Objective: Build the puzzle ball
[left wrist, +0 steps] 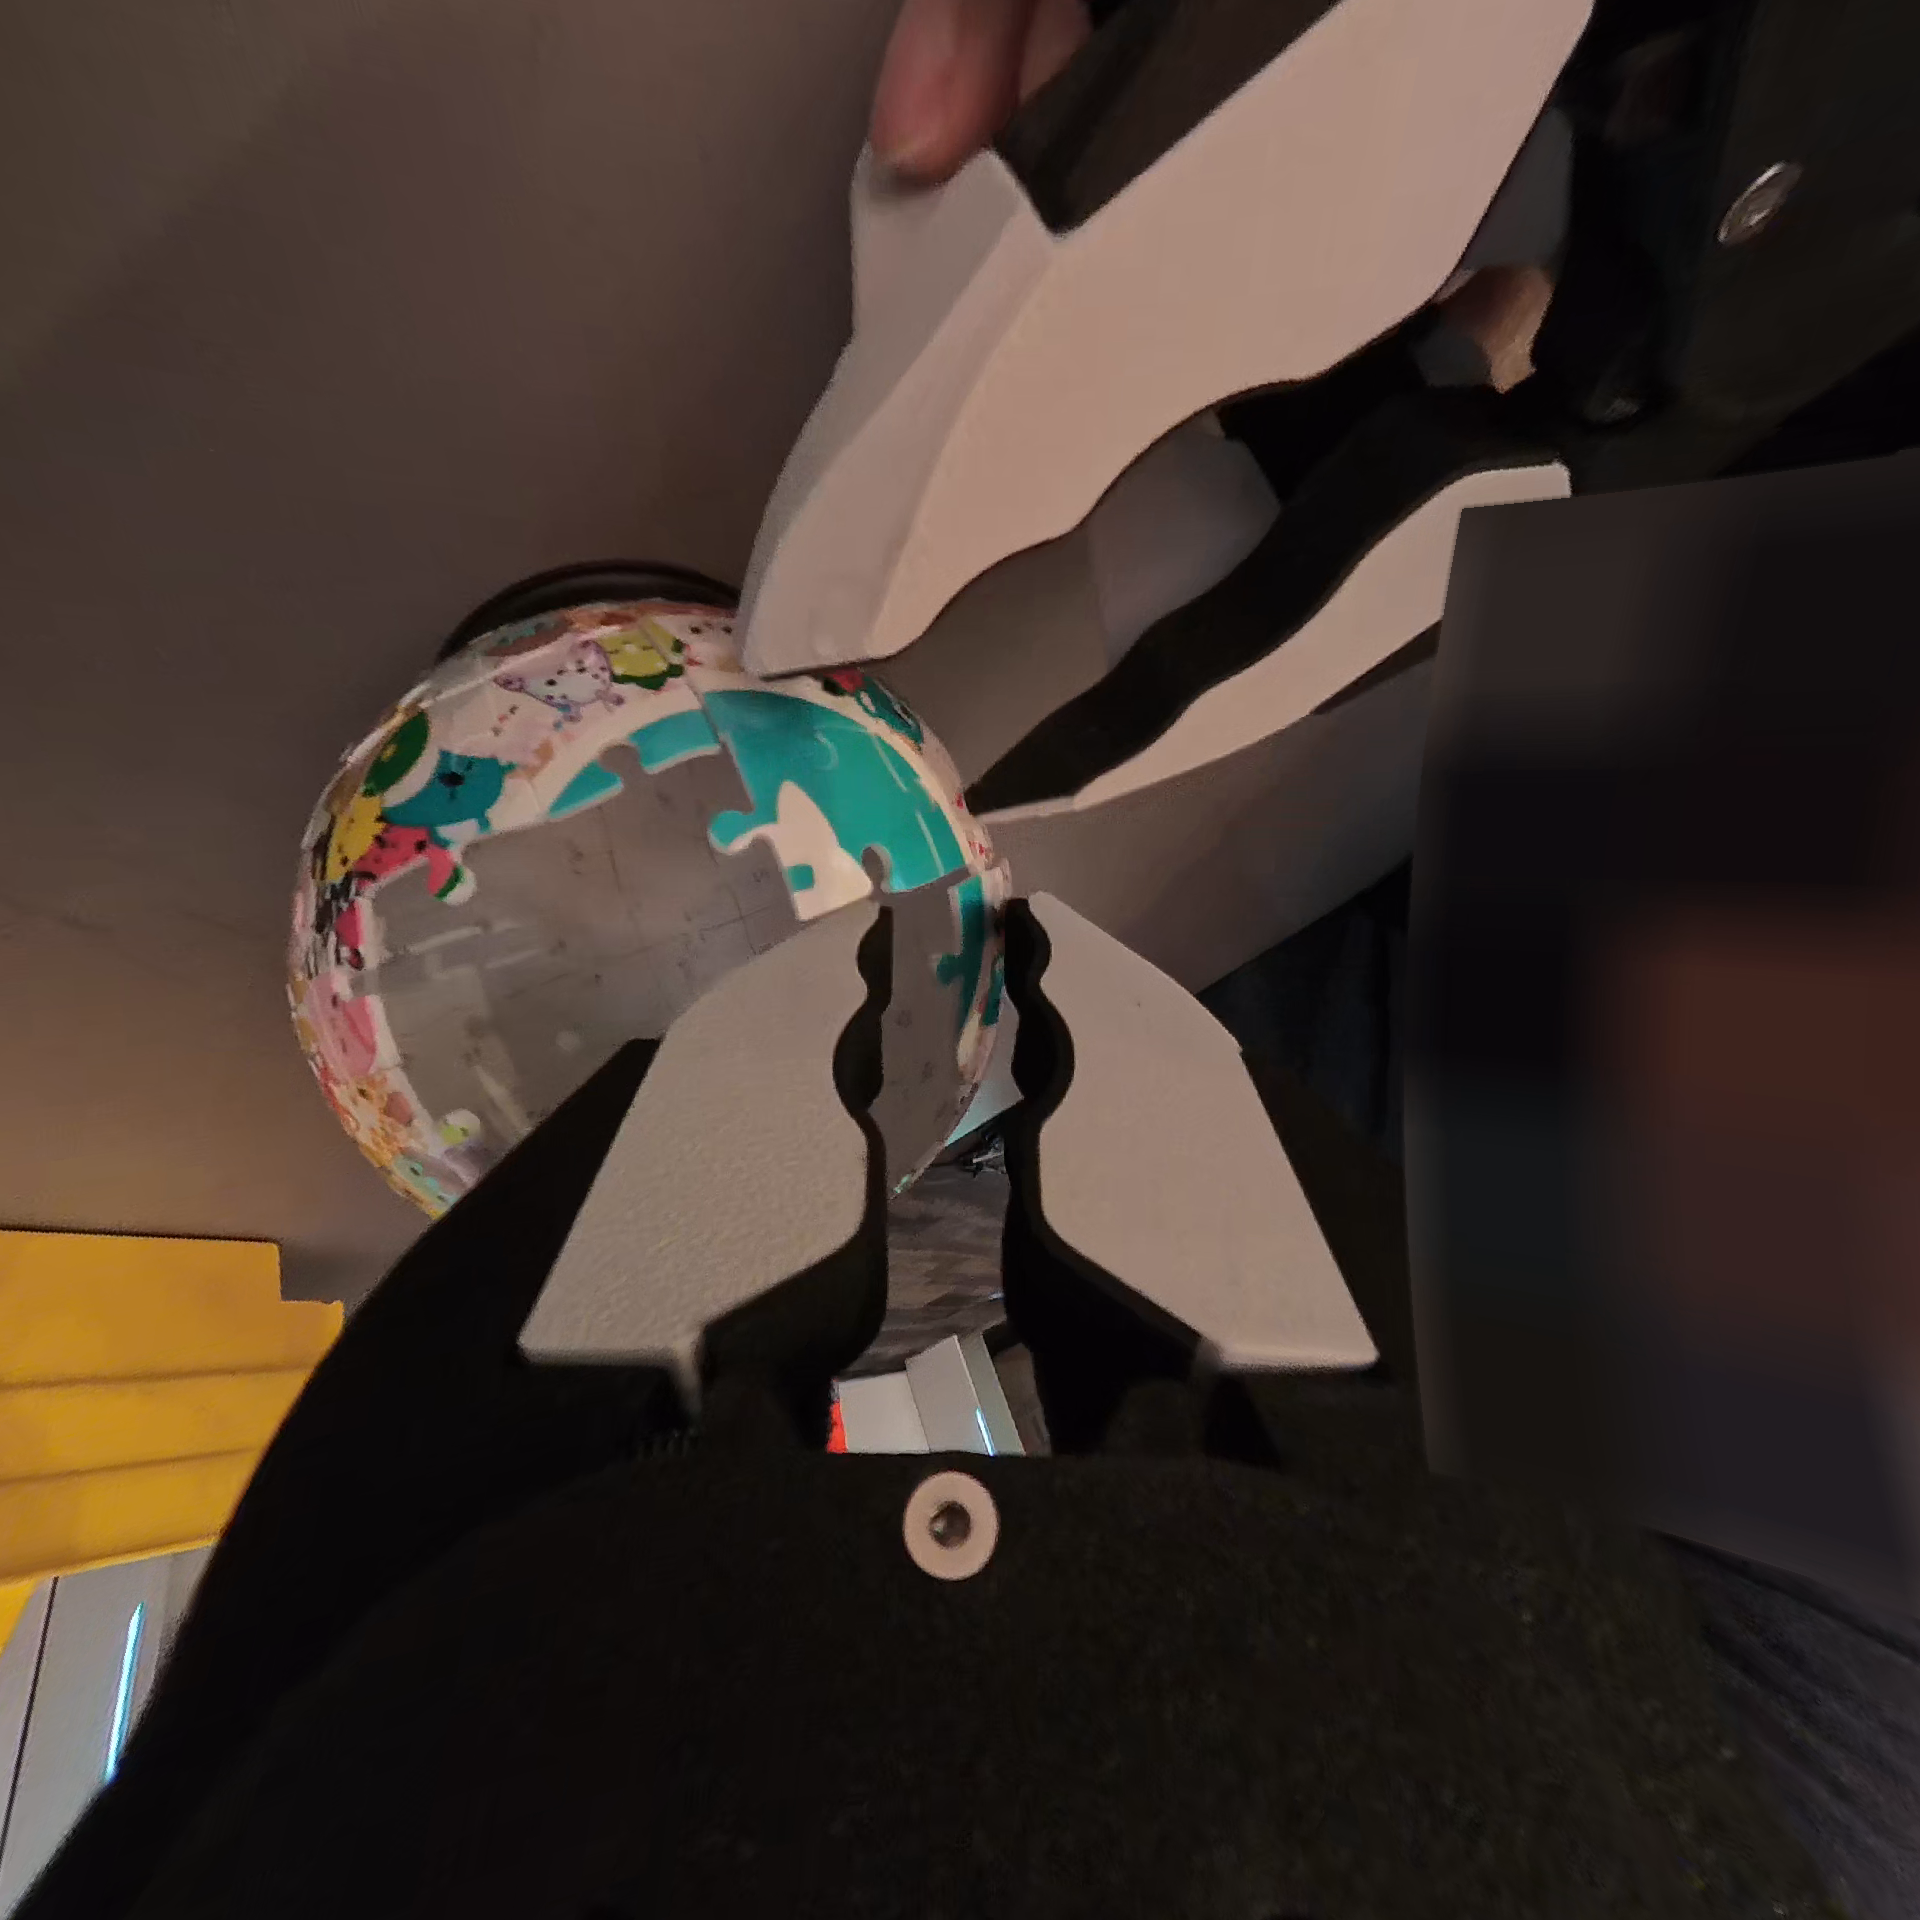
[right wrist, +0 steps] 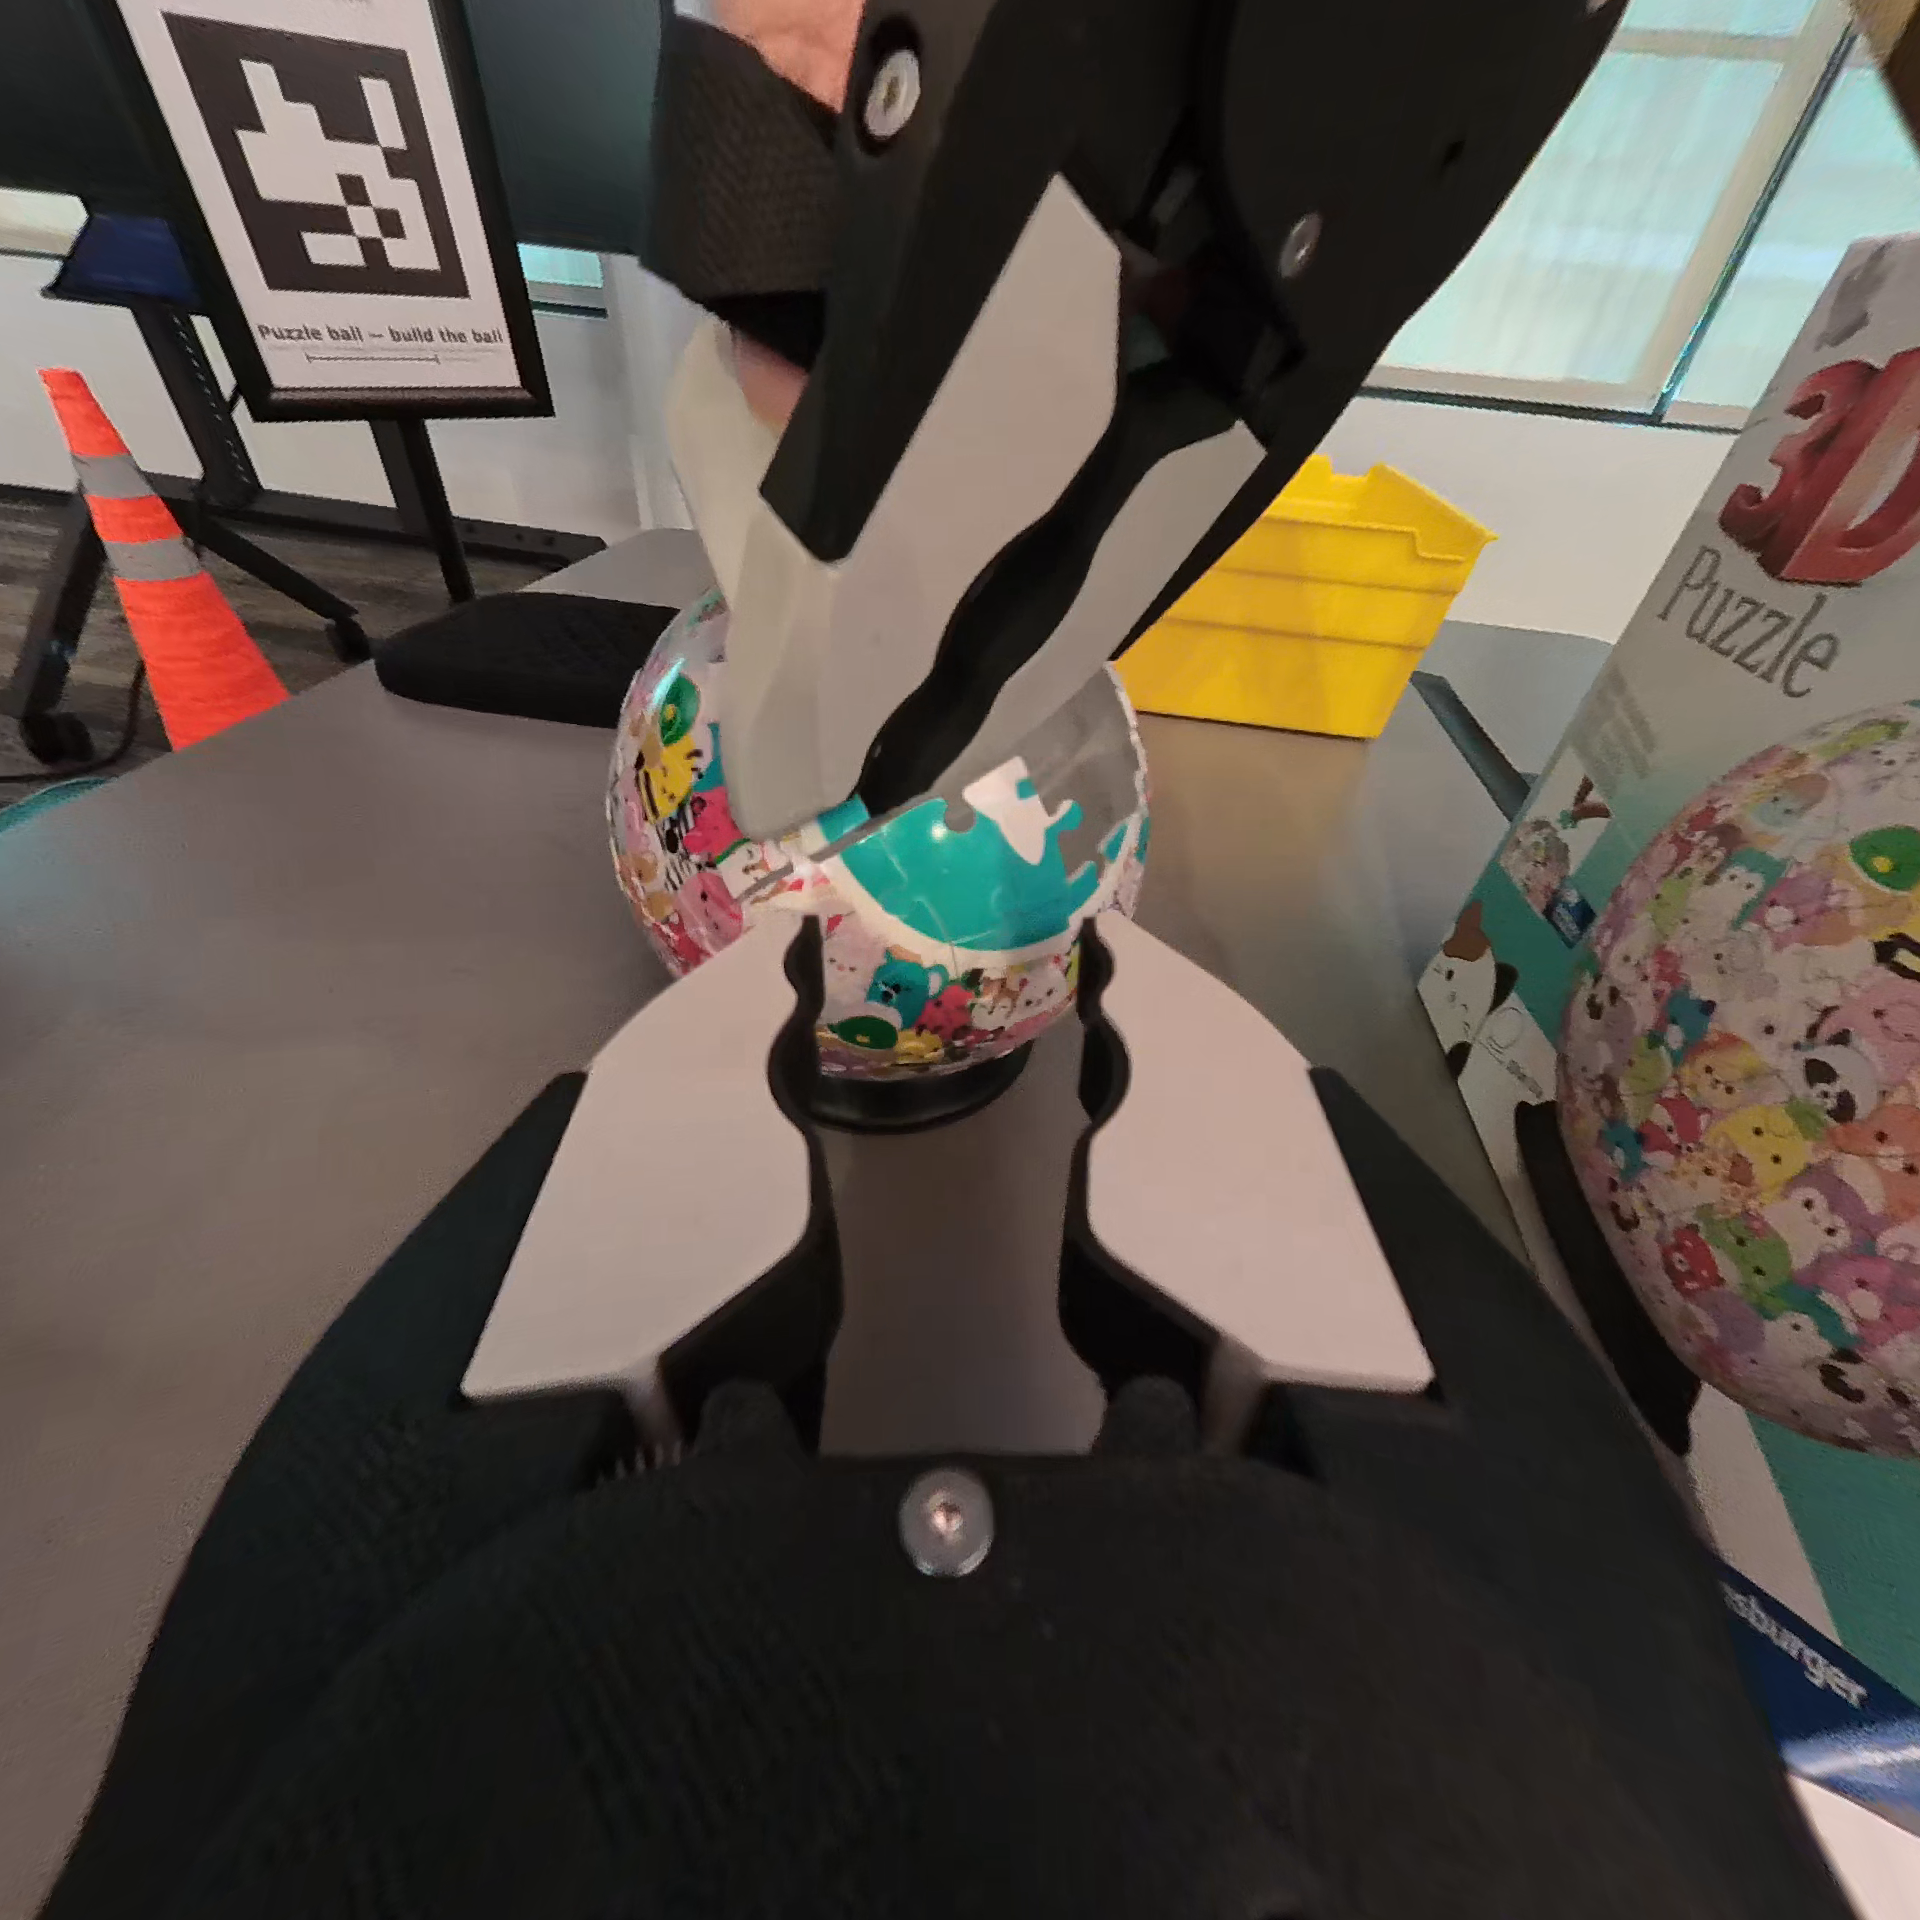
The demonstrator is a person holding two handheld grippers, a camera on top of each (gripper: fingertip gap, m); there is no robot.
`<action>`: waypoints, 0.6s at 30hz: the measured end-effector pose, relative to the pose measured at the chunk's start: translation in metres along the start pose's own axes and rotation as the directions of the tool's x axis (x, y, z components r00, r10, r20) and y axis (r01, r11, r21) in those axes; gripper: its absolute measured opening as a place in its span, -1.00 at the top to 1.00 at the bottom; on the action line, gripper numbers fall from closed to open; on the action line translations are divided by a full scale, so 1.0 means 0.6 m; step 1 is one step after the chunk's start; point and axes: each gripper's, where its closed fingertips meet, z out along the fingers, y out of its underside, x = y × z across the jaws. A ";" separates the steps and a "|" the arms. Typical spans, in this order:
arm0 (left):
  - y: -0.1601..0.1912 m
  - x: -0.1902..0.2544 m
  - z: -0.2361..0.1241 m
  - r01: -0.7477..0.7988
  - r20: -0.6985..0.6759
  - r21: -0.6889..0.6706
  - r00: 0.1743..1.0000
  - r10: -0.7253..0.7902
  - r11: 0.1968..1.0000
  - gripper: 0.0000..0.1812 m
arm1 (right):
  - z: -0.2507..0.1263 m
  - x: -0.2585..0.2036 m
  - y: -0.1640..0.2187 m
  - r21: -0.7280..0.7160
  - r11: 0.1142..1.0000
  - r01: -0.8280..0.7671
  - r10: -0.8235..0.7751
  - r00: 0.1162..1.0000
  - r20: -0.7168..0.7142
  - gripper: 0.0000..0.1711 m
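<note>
The puzzle ball (right wrist: 935, 997) is a colourful cartoon-printed sphere on a black ring stand (right wrist: 914, 1101) on the grey table (right wrist: 312, 935). Its top is open, with a jagged teal-and-white rim and a grey inside. In the left wrist view the ball (left wrist: 520, 831) shows its grey inside. My left gripper (left wrist: 945, 925) comes from above and pinches the ball's rim, one finger inside and one outside; it also shows in the right wrist view (right wrist: 862, 800). My right gripper (right wrist: 945, 956) is open, with its fingertips against the ball's front; in the left wrist view it (left wrist: 878, 738) reaches in from the upper right.
A yellow bin (right wrist: 1299, 623) stands behind the ball. The puzzle box (right wrist: 1714, 987) stands upright at the right. A black pad (right wrist: 520, 644) lies at the table's far left edge. An orange cone (right wrist: 156, 582) and a framed sign on a stand (right wrist: 332, 208) are on the floor beyond. My left and right fingertips are right by each other.
</note>
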 end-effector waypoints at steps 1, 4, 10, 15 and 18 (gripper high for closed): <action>0.002 -0.001 -0.001 -0.003 0.004 -0.007 1.000 0.003 1.000 0.78 | 0.000 0.001 0.000 0.001 1.000 0.003 -0.003 1.000 -0.006 0.45; 0.000 -0.003 0.000 -0.012 0.012 -0.005 1.000 0.013 1.000 0.77 | 0.001 0.002 0.000 0.004 1.000 -0.005 0.005 1.000 -0.007 0.45; -0.002 0.001 0.004 -0.013 0.002 0.003 1.000 0.013 1.000 0.84 | 0.003 0.002 0.001 0.007 1.000 -0.021 0.021 1.000 -0.005 0.46; -0.001 0.000 0.006 -0.004 0.008 -0.007 1.000 0.004 1.000 0.86 | 0.006 0.000 0.001 0.001 1.000 -0.002 0.002 1.000 -0.009 0.46; 0.000 0.000 0.009 -0.001 0.008 -0.013 1.000 0.001 1.000 0.87 | 0.008 -0.001 0.001 -0.002 1.000 0.012 -0.013 1.000 -0.014 0.46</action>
